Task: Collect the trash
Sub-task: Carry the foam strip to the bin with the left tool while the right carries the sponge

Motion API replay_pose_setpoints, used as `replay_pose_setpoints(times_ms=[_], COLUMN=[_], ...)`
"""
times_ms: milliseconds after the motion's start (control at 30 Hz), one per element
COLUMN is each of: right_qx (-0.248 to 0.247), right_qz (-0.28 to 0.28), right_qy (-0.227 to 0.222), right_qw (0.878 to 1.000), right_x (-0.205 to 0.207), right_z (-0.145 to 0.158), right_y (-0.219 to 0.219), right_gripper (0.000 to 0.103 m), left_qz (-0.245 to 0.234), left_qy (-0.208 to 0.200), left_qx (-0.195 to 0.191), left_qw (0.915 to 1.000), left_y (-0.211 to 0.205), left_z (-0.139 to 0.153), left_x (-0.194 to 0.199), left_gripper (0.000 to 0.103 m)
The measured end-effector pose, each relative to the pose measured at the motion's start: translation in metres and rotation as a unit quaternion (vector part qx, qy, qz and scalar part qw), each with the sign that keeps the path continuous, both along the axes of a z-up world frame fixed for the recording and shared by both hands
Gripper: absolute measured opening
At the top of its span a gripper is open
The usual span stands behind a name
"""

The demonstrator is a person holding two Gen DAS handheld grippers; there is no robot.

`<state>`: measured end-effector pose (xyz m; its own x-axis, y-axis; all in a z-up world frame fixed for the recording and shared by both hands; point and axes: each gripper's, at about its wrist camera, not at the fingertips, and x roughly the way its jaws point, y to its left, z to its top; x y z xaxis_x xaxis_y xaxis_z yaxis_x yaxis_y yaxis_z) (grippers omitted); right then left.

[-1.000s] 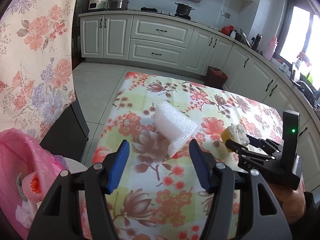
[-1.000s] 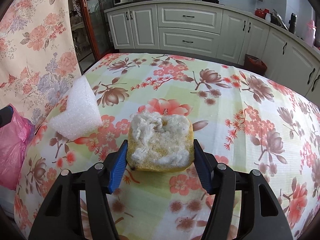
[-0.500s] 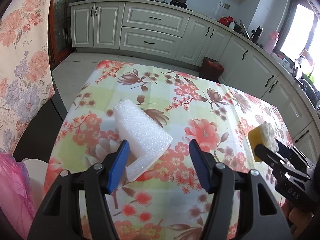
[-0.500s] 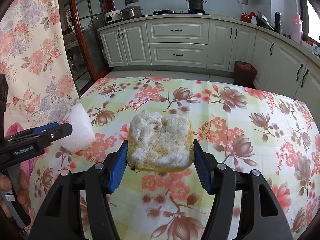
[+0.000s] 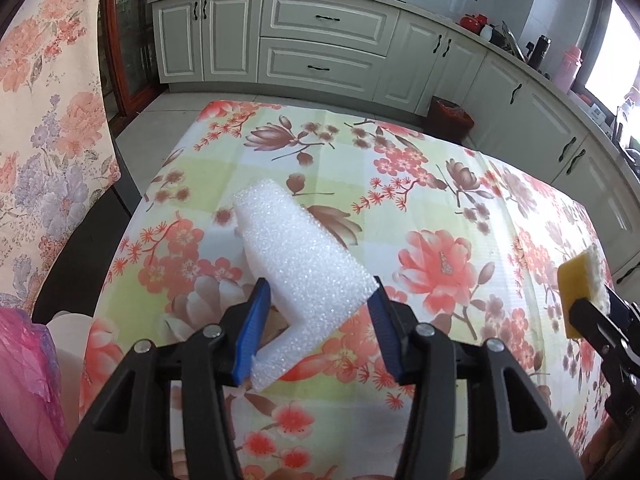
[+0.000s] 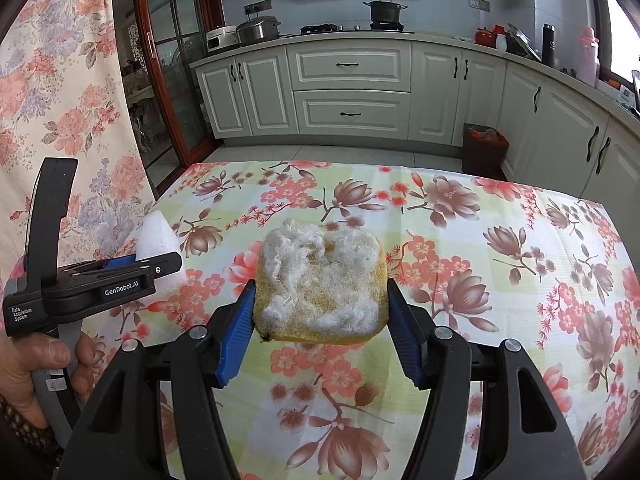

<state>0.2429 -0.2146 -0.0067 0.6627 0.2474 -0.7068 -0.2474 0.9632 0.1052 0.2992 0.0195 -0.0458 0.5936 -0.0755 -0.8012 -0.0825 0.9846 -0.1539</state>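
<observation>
A white foam piece [image 5: 304, 272] lies on the flowered tablecloth [image 5: 440, 208] near the table's left edge. My left gripper [image 5: 320, 312] straddles its near end; the jaws are closing, and both blue pads touch the foam's sides. From the right wrist view, the left gripper [image 6: 160, 266] shows at the left with the foam piece [image 6: 154, 236] poking out past it. My right gripper [image 6: 320, 312] is shut on a yellow sponge [image 6: 324, 280] with a frayed white top, held above the cloth. That sponge [image 5: 578, 280] also shows at the right edge of the left wrist view.
A pink plastic bag [image 5: 24, 380] hangs low on the left beside the table. A floral curtain [image 5: 48, 128] fills the left side. A small bin with a red liner [image 6: 484, 148] stands on the floor by the white cabinets [image 6: 352, 88]. A hand [image 6: 36, 364] grips the left handle.
The left gripper came forward and down over the foam piece, and its jaws narrowed onto it. The right gripper lifted the sponge a little and stayed shut on it.
</observation>
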Motion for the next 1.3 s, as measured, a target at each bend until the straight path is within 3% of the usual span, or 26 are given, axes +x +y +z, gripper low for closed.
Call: replay_pose_setpoints(times_ms=[433, 1300], right_qx=[0.004, 0.005], right_qz=[0.001, 0.053], right_qy=[-0.008, -0.058], right_qw=[1.0, 0.997], right_x=[-0.013, -0.079], right_z=[0.008, 0.071], right_y=[0.004, 0.061], right_gripper=[0.059, 0.059], left_qz=[-0.019, 0.047], left_qy=[-0.049, -0.124], left_qx=[-0.011, -0.012], left_qw=[0.9985, 0.9911], left_y=[0.003, 0.09], left_z=[0.043, 0.12], left_x=[-0.056, -0.189], left_gripper=[0.048, 0.049])
